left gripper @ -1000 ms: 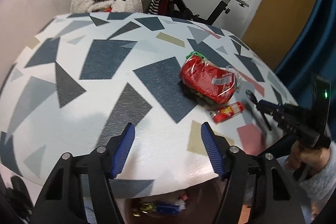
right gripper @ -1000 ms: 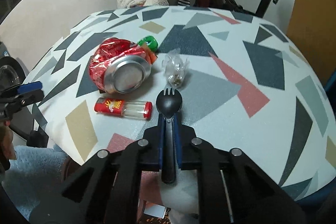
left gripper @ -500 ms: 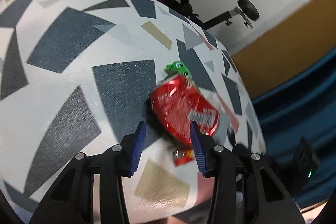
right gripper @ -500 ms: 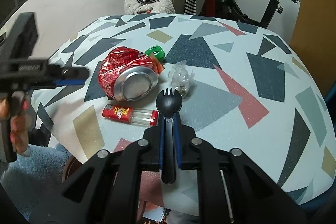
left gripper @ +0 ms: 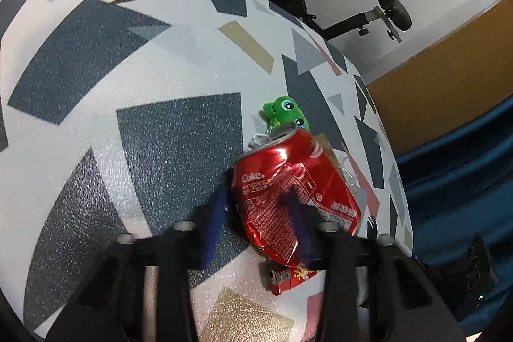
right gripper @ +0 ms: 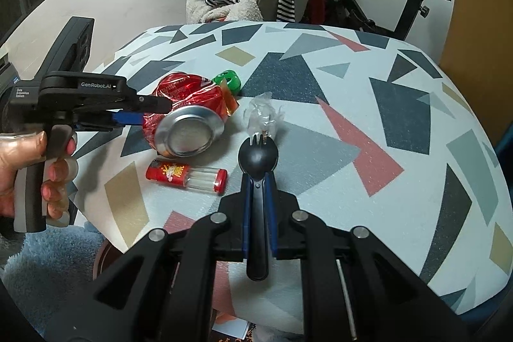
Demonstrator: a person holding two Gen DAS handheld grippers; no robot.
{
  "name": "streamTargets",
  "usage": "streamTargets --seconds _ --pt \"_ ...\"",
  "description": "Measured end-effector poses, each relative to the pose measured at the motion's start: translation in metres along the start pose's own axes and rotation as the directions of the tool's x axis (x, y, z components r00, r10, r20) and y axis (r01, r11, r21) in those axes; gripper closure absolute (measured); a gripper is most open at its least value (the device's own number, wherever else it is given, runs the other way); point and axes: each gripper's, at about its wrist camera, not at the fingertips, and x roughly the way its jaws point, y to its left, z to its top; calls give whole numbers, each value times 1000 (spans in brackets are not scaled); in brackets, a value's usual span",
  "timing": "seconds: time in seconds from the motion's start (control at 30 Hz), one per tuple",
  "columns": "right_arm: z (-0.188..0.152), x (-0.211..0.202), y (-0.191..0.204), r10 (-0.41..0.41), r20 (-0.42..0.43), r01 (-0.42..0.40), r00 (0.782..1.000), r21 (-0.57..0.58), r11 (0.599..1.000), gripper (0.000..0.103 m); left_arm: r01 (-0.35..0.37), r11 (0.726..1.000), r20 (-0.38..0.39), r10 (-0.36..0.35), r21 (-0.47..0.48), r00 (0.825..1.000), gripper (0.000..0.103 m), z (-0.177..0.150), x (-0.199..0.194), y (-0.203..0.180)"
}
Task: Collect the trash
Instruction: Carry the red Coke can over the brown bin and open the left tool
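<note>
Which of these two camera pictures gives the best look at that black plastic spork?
The right wrist view. The spork sits centred there, clamped between the right gripper's blue fingers, its tines and bowl fully visible above the table. The left wrist view shows at most a dark sliver of it past the crushed can.

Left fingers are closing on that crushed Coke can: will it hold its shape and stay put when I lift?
The crushed can is already dented and creased, so it will probably buckle further under the left gripper. Likely empty and light. Its glossy, uneven skin may slip or twist between the fingers; lying on its side, it could roll.
</note>
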Motion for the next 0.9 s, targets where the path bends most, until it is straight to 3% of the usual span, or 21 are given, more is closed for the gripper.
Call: streamTargets --seconds 0.2,0.37,0.6,0.9 --pt "-1 -3 -2 -2 7 2 1000 2 1000 90 12 995 84 -20 95 996 79 10 -26 -15" --pt "1 -8 -2 -6 19 6 1000 10 1000 90 -25 982 167 -6 187 986 79 23 -60 -33" --pt "2 -15 2 2 30 -2 1000 12 1000 90 -58 969 169 17 241 985 80 17 -78 -39" --pt "-1 -30 13 11 43 -10 999 -5 1000 90 -94 948 158 48 304 986 80 -20 -95 -32"
